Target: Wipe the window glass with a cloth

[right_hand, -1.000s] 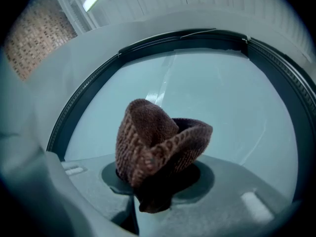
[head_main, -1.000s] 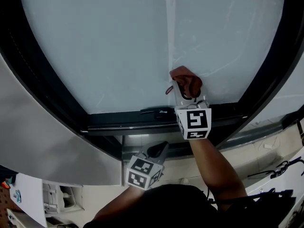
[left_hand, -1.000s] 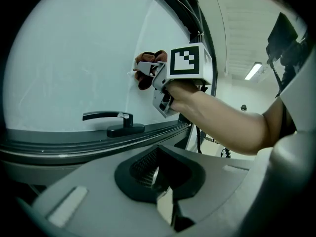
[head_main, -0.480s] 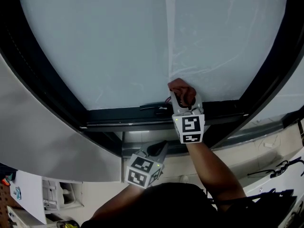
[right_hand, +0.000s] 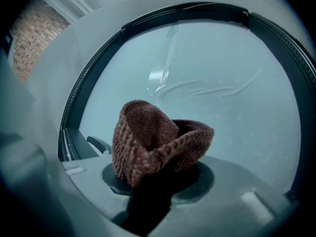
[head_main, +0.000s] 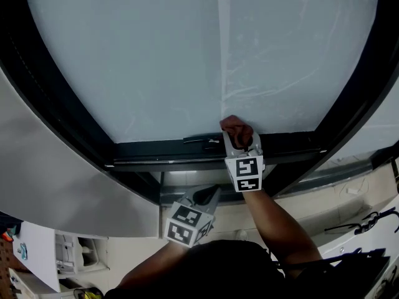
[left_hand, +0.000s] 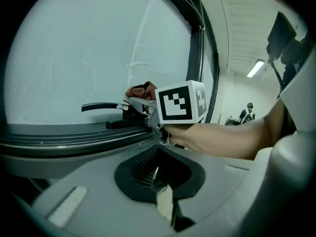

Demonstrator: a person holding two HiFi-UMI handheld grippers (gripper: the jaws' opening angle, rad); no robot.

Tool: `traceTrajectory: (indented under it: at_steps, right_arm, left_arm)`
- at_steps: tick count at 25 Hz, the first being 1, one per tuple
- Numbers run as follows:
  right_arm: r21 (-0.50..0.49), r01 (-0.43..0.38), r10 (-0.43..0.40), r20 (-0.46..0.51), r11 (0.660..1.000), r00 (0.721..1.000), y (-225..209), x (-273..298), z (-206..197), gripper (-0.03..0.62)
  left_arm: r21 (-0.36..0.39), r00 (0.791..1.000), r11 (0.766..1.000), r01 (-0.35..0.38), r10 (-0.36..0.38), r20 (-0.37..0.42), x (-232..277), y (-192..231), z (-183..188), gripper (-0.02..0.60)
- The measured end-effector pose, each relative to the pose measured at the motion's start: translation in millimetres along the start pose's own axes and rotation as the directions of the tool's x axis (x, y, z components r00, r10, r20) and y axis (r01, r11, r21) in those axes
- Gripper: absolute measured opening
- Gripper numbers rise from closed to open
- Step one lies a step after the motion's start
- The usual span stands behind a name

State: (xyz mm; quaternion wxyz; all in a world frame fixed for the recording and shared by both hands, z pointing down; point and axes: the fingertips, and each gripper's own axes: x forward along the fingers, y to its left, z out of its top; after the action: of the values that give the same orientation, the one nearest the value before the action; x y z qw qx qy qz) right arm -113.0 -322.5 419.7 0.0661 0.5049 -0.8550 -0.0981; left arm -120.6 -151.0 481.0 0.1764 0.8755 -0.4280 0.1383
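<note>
The large window glass (head_main: 156,55) fills the head view, with faint streaks (head_main: 255,89) on it. My right gripper (head_main: 240,137) is shut on a bunched brown knitted cloth (head_main: 236,128), which presses on the glass just above the dark bottom frame (head_main: 156,157). In the right gripper view the cloth (right_hand: 153,142) bulges out of the jaws in front of the glass (right_hand: 222,68). My left gripper (head_main: 207,197) hangs lower, apart from the window, jaws together and holding nothing. The left gripper view shows the cloth (left_hand: 139,90) beside the right gripper's marker cube (left_hand: 180,102).
A black window handle (head_main: 202,140) lies along the bottom frame just left of the cloth, also visible as handle (left_hand: 98,105). A grey wall panel (head_main: 50,185) is at the left. Cables and white furniture sit on the floor below (head_main: 361,223).
My right gripper has slid the cloth down the glass and slightly left, from above the frame to its bottom edge. The left gripper has stayed put.
</note>
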Motion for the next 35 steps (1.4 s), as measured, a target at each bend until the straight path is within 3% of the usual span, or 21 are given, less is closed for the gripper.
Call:
traceTrajectory:
  at_steps: [13, 19, 26, 35]
  right_arm:
    - [0.008, -0.006, 0.006, -0.056, 1.0, 0.998, 1.4, 1.3, -19.9, 0.127]
    - [0.061, -0.046, 0.052, -0.106, 0.997, 0.993, -2.9, -4.1, -15.4, 0.129]
    - [0.066, -0.03, 0.021, 0.129, 0.997, 0.991, -33.6, -33.5, 88.2, 0.129]
    - [-0.05, 0.093, -0.068, 0.375, 0.994, 0.925, -98.1, -56.0, 216.2, 0.129]
  left_arm:
    - [0.0, 1.0, 1.0, 0.011, -0.011, -0.008, 6.4, -2.5, -3.2, 0.017]
    - [0.004, 1.0, 1.0, 0.014, -0.013, -0.004, 10.1, -4.6, 0.2, 0.017]
    - [0.011, 1.0, 1.0, 0.005, -0.005, 0.012, 20.0, -2.8, 13.4, 0.017]
    - [0.031, 1.0, 1.0, -0.004, 0.003, 0.023, 26.7, -12.7, 23.5, 0.017]
